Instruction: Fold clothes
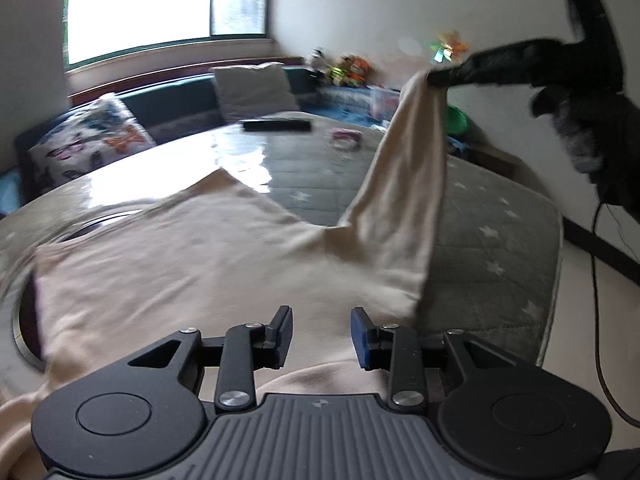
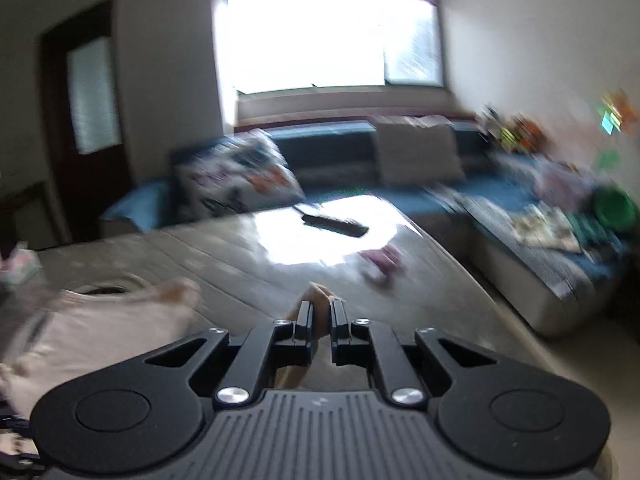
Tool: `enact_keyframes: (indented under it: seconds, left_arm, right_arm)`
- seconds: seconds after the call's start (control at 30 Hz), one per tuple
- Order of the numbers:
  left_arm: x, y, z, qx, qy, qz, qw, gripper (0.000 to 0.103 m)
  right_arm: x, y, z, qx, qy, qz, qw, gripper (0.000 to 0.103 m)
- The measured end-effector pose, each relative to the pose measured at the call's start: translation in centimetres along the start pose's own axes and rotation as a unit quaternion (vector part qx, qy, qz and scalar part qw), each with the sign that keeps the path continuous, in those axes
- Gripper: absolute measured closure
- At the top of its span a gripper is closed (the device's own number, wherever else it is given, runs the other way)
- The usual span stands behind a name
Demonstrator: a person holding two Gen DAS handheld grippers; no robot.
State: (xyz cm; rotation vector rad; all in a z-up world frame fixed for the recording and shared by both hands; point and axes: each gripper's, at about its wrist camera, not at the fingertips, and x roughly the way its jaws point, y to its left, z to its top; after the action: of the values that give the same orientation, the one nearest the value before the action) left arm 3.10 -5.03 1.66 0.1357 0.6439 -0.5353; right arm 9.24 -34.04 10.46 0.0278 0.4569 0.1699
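Observation:
A cream garment (image 1: pixel 208 264) lies spread on the grey star-patterned table cover (image 1: pixel 492 248). In the left wrist view my left gripper (image 1: pixel 322 314) hovers over its near edge, jaws open, with nothing pinched between the pads. My right gripper (image 1: pixel 434 78) is at the upper right, shut on one end of the garment, which hangs from it in a raised strip (image 1: pixel 412 160). In the blurred right wrist view, the right gripper (image 2: pixel 322 306) has its fingers close together with a bit of cream cloth (image 2: pixel 320 294) showing between them. The rest of the garment (image 2: pixel 100 320) lies at the lower left.
A flat black object (image 1: pixel 277 125) and a small pink item (image 1: pixel 346 137) lie at the table's far side. A blue sofa (image 2: pixel 328 148) with a butterfly cushion (image 1: pixel 88 140) stands behind. A black cable (image 1: pixel 596 280) hangs at the right, past the table's edge.

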Motion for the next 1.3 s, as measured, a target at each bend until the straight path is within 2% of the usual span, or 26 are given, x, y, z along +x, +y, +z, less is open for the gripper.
enact_keyframes:
  seconds: [0.13, 0.27, 0.5, 0.63, 0.73, 0.8, 0.83, 0.93, 0.97, 1.1, 1.17, 1.23, 1.3]
  left_arm:
    - [-1.7, 1.9, -1.2, -0.026, -0.004, 0.029, 0.9992, 0.067]
    - [-3.5, 3.6, -2.7, -0.058, -0.009, 0.053, 0.9969, 0.067]
    - [-5.9, 5.8, -5.0, -0.099, -0.009, 0.087, 0.9912, 0.066]
    - [-6.5, 6.7, -5.8, -0.113, -0.009, 0.098, 0.9887, 0.065]
    - [-7.0, 6.9, -5.9, -0.116, -0.01, 0.104, 0.9877, 0.065]
    - [-7.1, 7.0, -5.8, -0.119, -0.011, 0.107, 0.987, 0.065]
    - [-7.2, 7.0, -5.7, -0.12, -0.012, 0.11, 0.9865, 0.065]
    - [-7.7, 6.9, -5.5, -0.122, -0.02, 0.114, 0.9857, 0.065]
    - [-7.7, 7.1, -5.4, -0.123, -0.022, 0.117, 0.9852, 0.065]
    - [-7.6, 7.3, -5.1, -0.125, -0.027, 0.126, 0.9837, 0.067]
    - [-7.3, 7.2, -4.8, -0.124, -0.023, 0.122, 0.9845, 0.067]
    - [-6.7, 7.0, -4.5, -0.119, -0.021, 0.119, 0.9855, 0.075]
    - [-6.2, 6.9, -4.2, -0.116, -0.018, 0.115, 0.9865, 0.077]
  right_arm:
    - [-1.1, 5.5, 2.5, -0.05, -0.031, 0.062, 0.996, 0.096]
    - [-1.0, 11.6, 3.4, -0.095, -0.037, 0.132, 0.986, 0.096]
    - [1.1, 20.9, 1.3, -0.149, 0.004, 0.23, 0.962, 0.095]
    - [1.4, 23.7, -0.5, -0.167, 0.028, 0.263, 0.95, 0.089]
    - [-0.1, 23.8, -1.0, -0.181, 0.026, 0.265, 0.947, 0.079]
    - [-0.1, 22.8, -0.8, -0.188, 0.03, 0.254, 0.948, 0.068]
    - [-0.1, 22.2, -1.0, -0.193, 0.035, 0.246, 0.949, 0.061]
    - [0.5, 19.8, -2.0, -0.208, 0.062, 0.221, 0.951, 0.054]
    - [0.6, 18.7, -2.6, -0.209, 0.075, 0.211, 0.952, 0.048]
    - [1.5, 15.9, -5.6, -0.224, 0.116, 0.178, 0.951, 0.047]
    - [2.1, 15.0, -6.6, -0.214, 0.134, 0.178, 0.951, 0.049]
    - [2.7, 14.3, -7.5, -0.199, 0.148, 0.186, 0.951, 0.051]
    - [2.8, 13.7, -8.2, -0.185, 0.15, 0.197, 0.951, 0.054]
